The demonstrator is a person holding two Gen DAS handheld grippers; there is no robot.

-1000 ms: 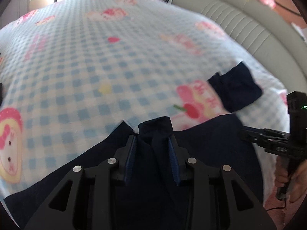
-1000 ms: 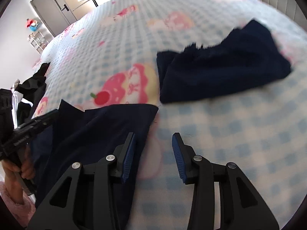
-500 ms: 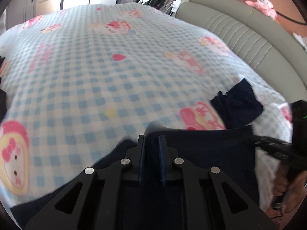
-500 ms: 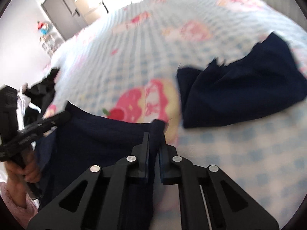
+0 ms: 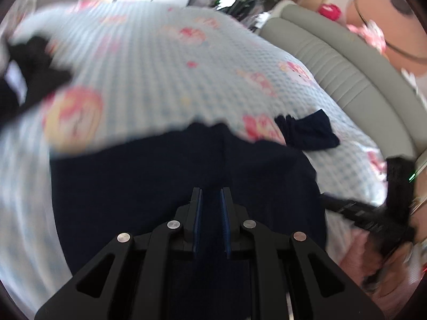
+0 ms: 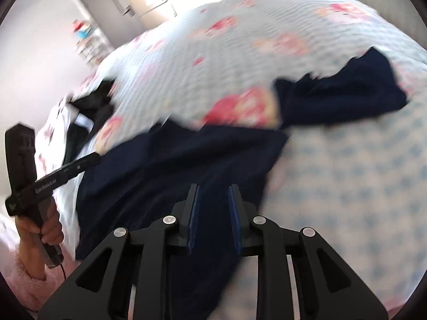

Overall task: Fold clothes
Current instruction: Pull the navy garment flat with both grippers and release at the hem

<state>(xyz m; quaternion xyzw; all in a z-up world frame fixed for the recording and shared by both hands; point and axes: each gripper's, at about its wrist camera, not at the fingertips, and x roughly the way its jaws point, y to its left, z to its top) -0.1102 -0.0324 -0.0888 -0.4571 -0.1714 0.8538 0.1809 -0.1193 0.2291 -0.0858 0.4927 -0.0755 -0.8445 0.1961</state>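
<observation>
A dark navy garment (image 5: 170,176) lies spread on the checked bedspread (image 5: 149,74), near the bed's near edge; it also shows in the right wrist view (image 6: 170,165). My left gripper (image 5: 211,194) is above it with the jaws a small gap apart and navy cloth between them. My right gripper (image 6: 213,189) is over the garment's right part, jaws slightly apart with cloth between them. A folded navy piece (image 5: 307,133) lies further right on the bed, seen larger in the right wrist view (image 6: 341,93).
A black and white pile of clothes (image 5: 24,80) lies at the bed's left side, also in the right wrist view (image 6: 88,117). A grey padded headboard (image 5: 347,69) borders the bed on the right. Cupboards (image 6: 149,5) stand beyond the bed.
Both grippers shut on the garment's far edge, then pulled back toward the near edge. The jaws now stand slightly wider than half a second ago. The garment's far edge has moved nearer.
</observation>
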